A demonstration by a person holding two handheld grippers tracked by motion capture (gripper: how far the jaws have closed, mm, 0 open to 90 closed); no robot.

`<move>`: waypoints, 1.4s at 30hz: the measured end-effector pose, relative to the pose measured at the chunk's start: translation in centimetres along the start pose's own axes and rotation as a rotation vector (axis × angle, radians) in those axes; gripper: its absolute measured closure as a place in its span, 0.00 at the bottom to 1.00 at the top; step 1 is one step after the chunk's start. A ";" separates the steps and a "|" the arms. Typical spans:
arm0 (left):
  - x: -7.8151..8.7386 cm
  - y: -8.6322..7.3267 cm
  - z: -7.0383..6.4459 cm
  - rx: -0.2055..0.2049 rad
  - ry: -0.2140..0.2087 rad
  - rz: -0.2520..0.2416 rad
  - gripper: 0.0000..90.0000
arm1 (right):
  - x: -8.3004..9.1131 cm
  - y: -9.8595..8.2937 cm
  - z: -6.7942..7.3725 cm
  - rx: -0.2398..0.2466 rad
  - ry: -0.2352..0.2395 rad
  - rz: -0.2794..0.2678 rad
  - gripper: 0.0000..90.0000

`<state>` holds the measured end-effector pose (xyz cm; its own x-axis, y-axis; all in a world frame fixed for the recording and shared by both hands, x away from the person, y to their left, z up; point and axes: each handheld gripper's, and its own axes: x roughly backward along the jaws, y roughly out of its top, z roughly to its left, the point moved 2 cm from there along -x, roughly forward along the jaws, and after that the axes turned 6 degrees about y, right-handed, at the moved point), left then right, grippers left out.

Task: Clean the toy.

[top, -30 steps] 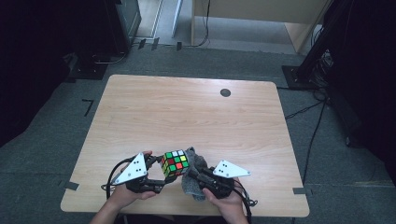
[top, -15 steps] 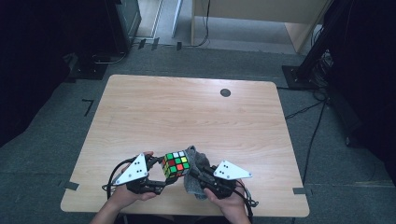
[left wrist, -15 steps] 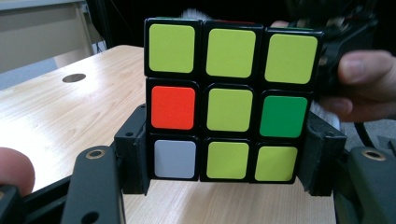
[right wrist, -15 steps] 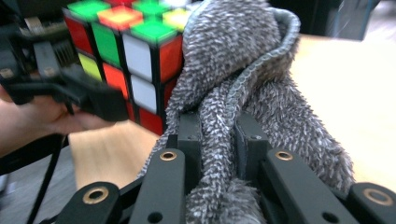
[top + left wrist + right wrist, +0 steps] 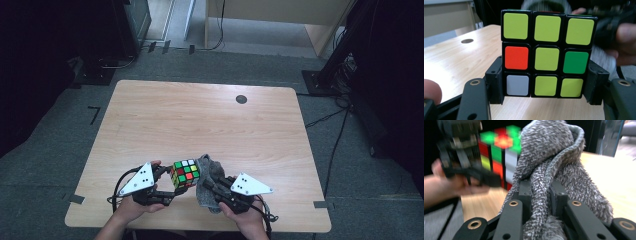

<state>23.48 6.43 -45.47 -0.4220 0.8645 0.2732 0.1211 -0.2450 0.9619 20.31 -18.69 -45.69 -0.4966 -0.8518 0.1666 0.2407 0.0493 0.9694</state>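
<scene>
Black tongs, left: the left tongs (image 5: 544, 85) are closed on the puzzle cube (image 5: 548, 53), one jaw pressing each side of its lowest row; in the high view the left tongs (image 5: 167, 186) sit at the near edge of the table, a hand behind them.
Black tongs, right: the right tongs (image 5: 541, 195) are narrow and clamp a fold of the grey cloth (image 5: 554, 170) between the jaws; in the high view the right tongs (image 5: 212, 187) are just right of the cube.
Cube face toward left camera: mostly yellow-green squares, one orange at middle left, one green at middle right, one grey-white at bottom left.
Cube place: the puzzle cube (image 5: 185, 173) is held above the near part of the table, between the two hands.
Cloth: fuzzy and grey, the grey cloth (image 5: 210, 180) rises from the right tongs and touches the right side of the cube.
Table: light wood table (image 5: 200, 120), bare in the middle.
Far side: a small dark round spot (image 5: 241, 99) near the far edge of the table.
</scene>
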 end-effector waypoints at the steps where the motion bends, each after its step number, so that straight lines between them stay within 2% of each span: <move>1: -0.1 0.1 -0.2 -0.003 -0.002 0.003 0.38 | 0.0 0.0 0.0 0.001 -0.005 0.000 0.83; 3: -0.2 0.2 -0.4 -0.014 0.003 0.002 0.38 | -0.2 -0.5 -0.1 0.007 -0.015 0.012 0.83; 4: -0.1 0.3 -0.4 -0.005 0.004 -0.002 0.38 | -0.5 -0.9 -0.1 -0.004 -0.012 0.025 0.83; 8: 0.5 0.8 0.4 0.066 0.032 -0.060 0.38 | -1.6 -2.0 0.3 0.001 0.007 0.095 0.83; 11: 0.7 1.0 0.7 0.121 0.051 -0.106 0.38 | -2.5 -2.5 0.9 -0.041 0.033 0.091 0.83; 13: 0.5 1.0 0.5 0.134 0.046 -0.114 0.38 | -3.0 -2.6 1.5 -0.060 0.057 0.072 0.83; 18: -0.5 0.8 -0.6 0.125 0.017 -0.094 0.38 | -3.8 -2.0 3.2 -0.078 0.107 0.038 0.83; 21: -0.5 0.8 -0.6 0.109 0.029 -0.086 0.38 | -4.1 -2.0 3.9 -0.051 0.130 0.049 0.83; 23: -0.3 0.9 -0.3 0.120 0.040 -0.096 0.38 | -3.9 -1.8 3.9 -0.015 0.107 0.054 0.83; 25: 0.1 0.9 0.2 0.137 0.049 -0.108 0.38 | -3.3 -1.5 3.3 -0.010 0.078 0.041 0.83; 28: 0.2 1.0 0.3 0.153 0.046 -0.116 0.38 | -2.5 -1.4 2.1 -0.062 0.030 0.011 0.83; 29: 0.0 0.9 0.2 0.151 0.045 -0.110 0.38 | -2.6 -1.6 2.0 -0.076 0.028 0.006 0.83; 32: -0.6 0.7 -0.4 0.124 0.042 -0.083 0.38 | -3.5 -2.0 3.1 -0.077 0.071 0.016 0.83; 34: -0.5 0.7 -0.4 0.113 0.049 -0.080 0.38 | -3.9 -2.0 3.9 -0.041 0.103 0.027 0.83; 35: -0.4 0.8 -0.2 0.118 0.055 -0.089 0.38 | -3.9 -1.9 4.0 -0.030 0.106 0.029 0.82; 37: 0.1 0.8 0.3 0.132 0.073 -0.098 0.38 | -3.5 -1.9 3.3 -0.054 0.113 0.017 0.82; 39: 0.5 0.7 0.9 0.152 0.077 -0.107 0.38 | -2.9 -2.0 2.2 -0.068 0.065 0.015 0.82; 41: 0.8 0.6 1.4 0.153 0.087 -0.106 0.38 | -2.2 -2.2 0.7 -0.098 -0.018 0.020 0.82; 42: 0.9 0.5 1.5 0.150 0.094 -0.103 0.38 | -1.6 -2.3 -0.4 -0.115 -0.097 0.032 0.82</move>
<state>24.49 7.73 -44.76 -0.5199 0.8352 0.1794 0.2027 -0.0834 0.9757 20.90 -17.66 -48.27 -0.5642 -0.7959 0.2195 0.3491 0.0109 0.9370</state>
